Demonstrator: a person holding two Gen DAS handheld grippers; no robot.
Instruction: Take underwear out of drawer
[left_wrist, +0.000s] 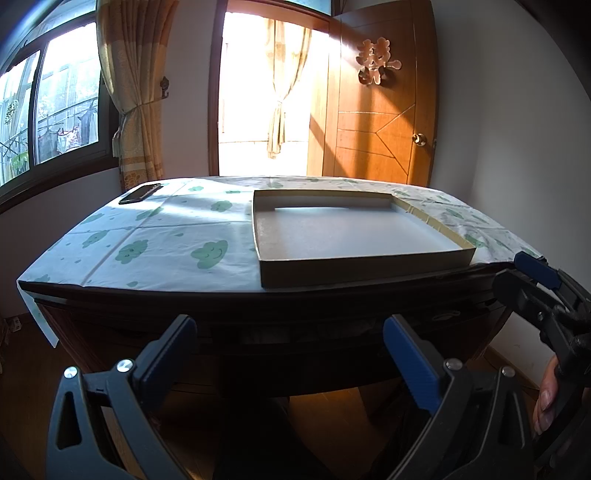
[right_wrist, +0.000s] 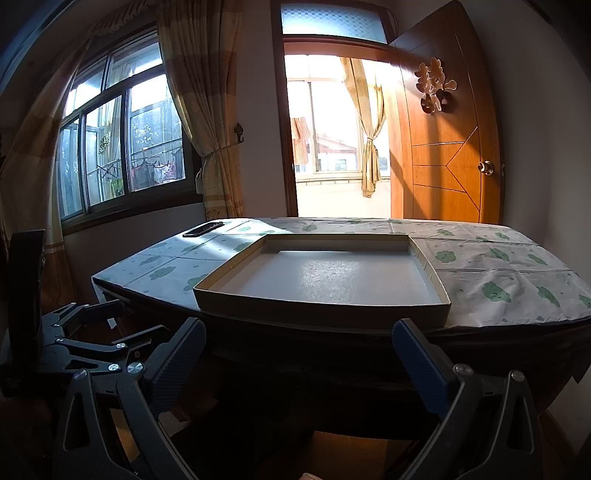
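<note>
Both grippers hovered in front of the dark wooden table (left_wrist: 258, 306), below its front edge. The left gripper (left_wrist: 290, 350) had its blue-padded fingers spread wide apart with nothing between them; the right gripper (right_wrist: 299, 354) was likewise wide apart and held nothing. On the white tablecloth printed with green clouds (left_wrist: 166, 236) lay a shallow rectangular cardboard box lid with a white inside (left_wrist: 351, 236), at 12 o'clock from each gripper, with nothing in it. A flat black phone-like object (left_wrist: 140, 193) lay at the table's far corner, toward 11 o'clock. Only the left wrist view showed the fingers of a hand (left_wrist: 546, 397) gripping the right gripper at 3 o'clock; only the right wrist view showed the left gripper's body at 9 o'clock. The drawer front was in deep shadow and could not be made out; no underwear was visible in either view.
</note>
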